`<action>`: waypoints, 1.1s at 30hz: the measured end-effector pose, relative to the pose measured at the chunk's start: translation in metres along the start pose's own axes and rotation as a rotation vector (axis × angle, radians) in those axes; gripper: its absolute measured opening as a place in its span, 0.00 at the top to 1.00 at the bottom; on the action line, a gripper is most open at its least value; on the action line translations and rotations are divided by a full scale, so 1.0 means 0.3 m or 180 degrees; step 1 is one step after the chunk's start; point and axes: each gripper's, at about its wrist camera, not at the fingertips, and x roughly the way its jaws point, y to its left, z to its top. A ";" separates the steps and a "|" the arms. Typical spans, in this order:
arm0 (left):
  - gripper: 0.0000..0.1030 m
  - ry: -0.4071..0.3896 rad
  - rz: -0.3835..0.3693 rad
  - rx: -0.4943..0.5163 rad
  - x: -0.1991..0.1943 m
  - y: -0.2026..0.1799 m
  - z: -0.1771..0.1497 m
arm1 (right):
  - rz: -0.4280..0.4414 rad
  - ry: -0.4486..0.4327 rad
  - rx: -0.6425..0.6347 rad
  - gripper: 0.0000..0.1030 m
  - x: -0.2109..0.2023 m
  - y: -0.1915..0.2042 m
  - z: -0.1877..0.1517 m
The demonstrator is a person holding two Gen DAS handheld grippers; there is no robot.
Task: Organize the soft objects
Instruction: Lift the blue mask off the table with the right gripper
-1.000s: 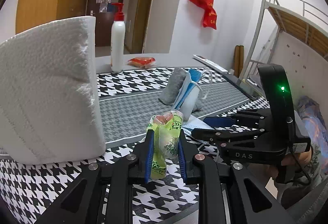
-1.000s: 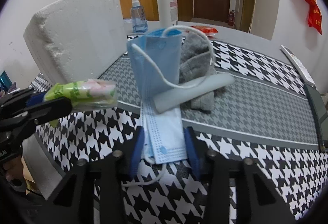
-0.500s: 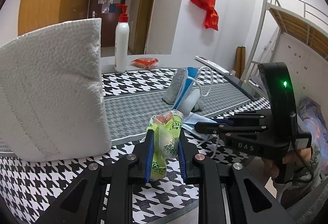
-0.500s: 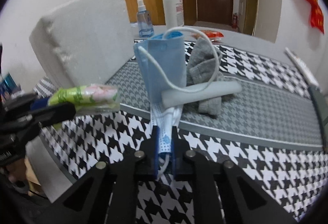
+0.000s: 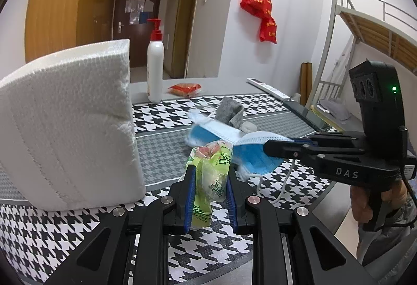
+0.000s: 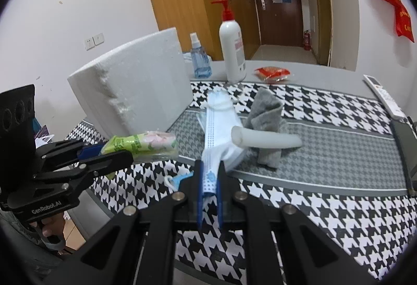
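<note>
The left gripper, at the bottom centre of its own view, has its blue-padded jaws drawn in on a green tissue packet, which stands up between them with its pink-printed top poking above the pads. In the right wrist view the same gripper comes in from the lower left, the packet sticking out sideways past its tips, clear of the cloth. The right gripper, at the bottom centre of its view, has its jaws pressed nearly together on the near end of a blue face mask; the mask stretches up and away from the pads toward the middle of the frame, its far end blurred. From the left wrist view that gripper reaches in from the right edge, the mask hanging off its tips across the centre, an ear loop trailing onto the houndstooth tablecloth. Behind the mask lie a grey sock and a pale tube, touching each other. A white foam block stands at centre left, with a red-pump bottle further back.
</note>
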 end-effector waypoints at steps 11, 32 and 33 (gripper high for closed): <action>0.78 -0.0043 0.0001 0.0015 -0.026 -0.012 -0.002 | -0.0081 -0.0279 -0.0071 0.90 -0.156 0.038 0.008; 0.78 -0.0065 0.0064 0.0036 -0.050 -0.022 0.000 | -0.0134 0.0168 -0.0231 0.45 -0.087 0.074 -0.108; 0.78 -0.0068 0.0064 0.0034 -0.052 -0.020 -0.001 | -0.0127 0.0166 -0.0224 0.45 -0.086 0.073 -0.104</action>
